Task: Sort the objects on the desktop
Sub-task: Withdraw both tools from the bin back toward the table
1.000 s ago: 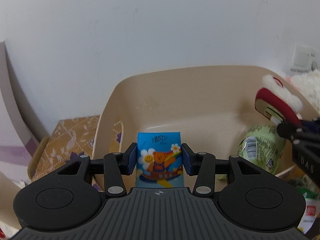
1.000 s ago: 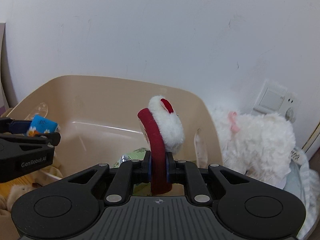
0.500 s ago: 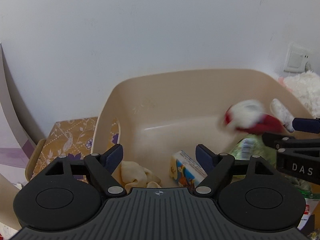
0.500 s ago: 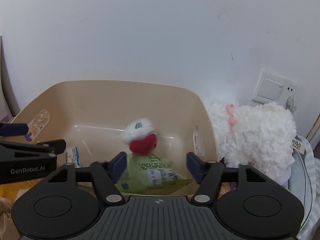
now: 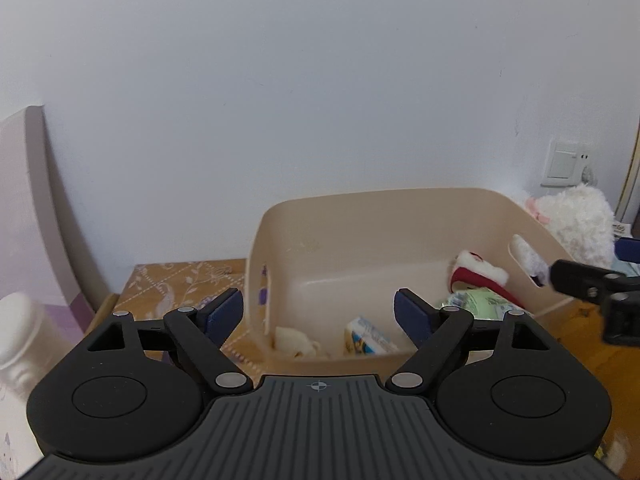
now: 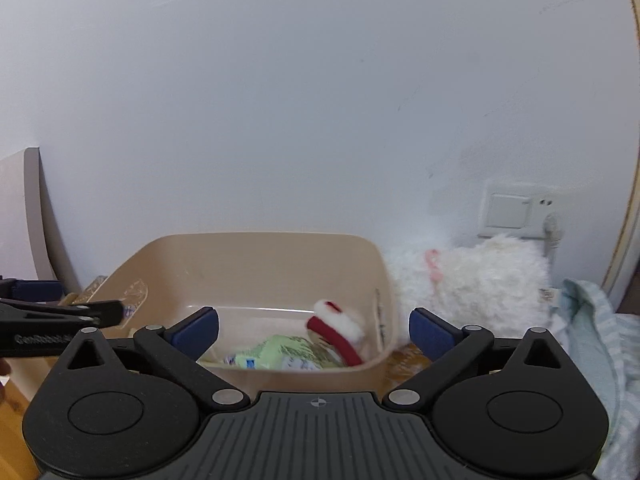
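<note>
A beige plastic bin (image 5: 360, 216) stands against the wall, also in the right wrist view (image 6: 256, 248). Inside lie a blue tissue pack (image 5: 368, 338), a red-and-white plush hat (image 5: 480, 276) (image 6: 340, 326), a green snack bag (image 5: 480, 304) (image 6: 280, 354) and a cream cloth (image 5: 296, 344). My left gripper (image 5: 319, 312) is open and empty in front of the bin. My right gripper (image 6: 314, 328) is open and empty, also in front of the bin; it shows at the right edge of the left wrist view (image 5: 596, 284).
A white fluffy plush toy (image 6: 472, 284) (image 5: 576, 224) sits right of the bin under a wall socket (image 6: 516, 212). A pale striped cloth (image 6: 600, 340) lies far right. A patterned tablecloth (image 5: 176, 284) and a white bottle (image 5: 20, 340) are left of the bin.
Both grippers opened and dropped their loads: the tissue pack and the plush hat fell into the bin. Both grippers then pulled back and up from the bin.
</note>
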{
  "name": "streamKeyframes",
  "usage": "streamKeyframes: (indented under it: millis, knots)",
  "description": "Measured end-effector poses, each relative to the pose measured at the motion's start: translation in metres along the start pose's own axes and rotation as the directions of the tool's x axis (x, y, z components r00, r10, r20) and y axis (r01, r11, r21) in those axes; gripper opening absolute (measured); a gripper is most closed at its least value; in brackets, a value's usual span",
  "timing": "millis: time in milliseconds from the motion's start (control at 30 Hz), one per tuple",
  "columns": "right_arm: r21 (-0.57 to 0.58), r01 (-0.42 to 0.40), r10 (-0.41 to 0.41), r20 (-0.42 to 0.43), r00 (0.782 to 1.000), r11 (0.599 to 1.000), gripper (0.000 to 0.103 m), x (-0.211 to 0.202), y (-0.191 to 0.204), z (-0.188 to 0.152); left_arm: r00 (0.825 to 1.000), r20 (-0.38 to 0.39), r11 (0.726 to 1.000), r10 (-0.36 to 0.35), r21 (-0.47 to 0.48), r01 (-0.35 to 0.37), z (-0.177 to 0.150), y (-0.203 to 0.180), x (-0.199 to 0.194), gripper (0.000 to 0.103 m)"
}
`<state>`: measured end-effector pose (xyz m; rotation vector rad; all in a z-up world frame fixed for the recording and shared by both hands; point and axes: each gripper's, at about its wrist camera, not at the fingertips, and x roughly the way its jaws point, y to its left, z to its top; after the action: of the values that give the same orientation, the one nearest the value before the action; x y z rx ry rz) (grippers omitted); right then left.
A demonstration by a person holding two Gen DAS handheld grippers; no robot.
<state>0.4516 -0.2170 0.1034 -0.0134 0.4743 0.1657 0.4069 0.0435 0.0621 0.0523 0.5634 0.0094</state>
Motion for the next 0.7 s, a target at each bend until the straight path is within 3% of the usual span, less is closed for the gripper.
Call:
streamKeyframes:
  millis: [167, 367, 467, 700]
  knots:
    - [-0.041, 0.049, -0.049, 0.002, 0.999, 0.998, 0.103, -0.026, -0.027, -0.011, 1.000, 0.008, 0.999, -0.022, 0.027, 0.021, -0.012, 0.007, -0.041, 0.085]
    - [-0.034, 0.013, -0.015, -0.065, 0.998, 0.999, 0.103, -0.051, -0.058, -0.042, 1.000, -0.024, 0.999, -0.018, 0.043, 0.019, -0.042, 0.028, -0.068, 0.085]
    - [-0.074, 0.046, -0.051, -0.060, 0.997, 0.996, 0.103, -0.065, -0.062, -0.063, 0.998, -0.053, 0.999, -0.021, 0.042, 0.023, -0.062, 0.036, -0.075, 0.085]
    - [-0.193, -0.003, -0.025, -0.143, 0.989, 0.981, 0.103, -0.081, -0.048, -0.118, 0.992, -0.116, 0.999, -0.048, 0.019, 0.050, -0.110, 0.048, -0.086, 0.085]
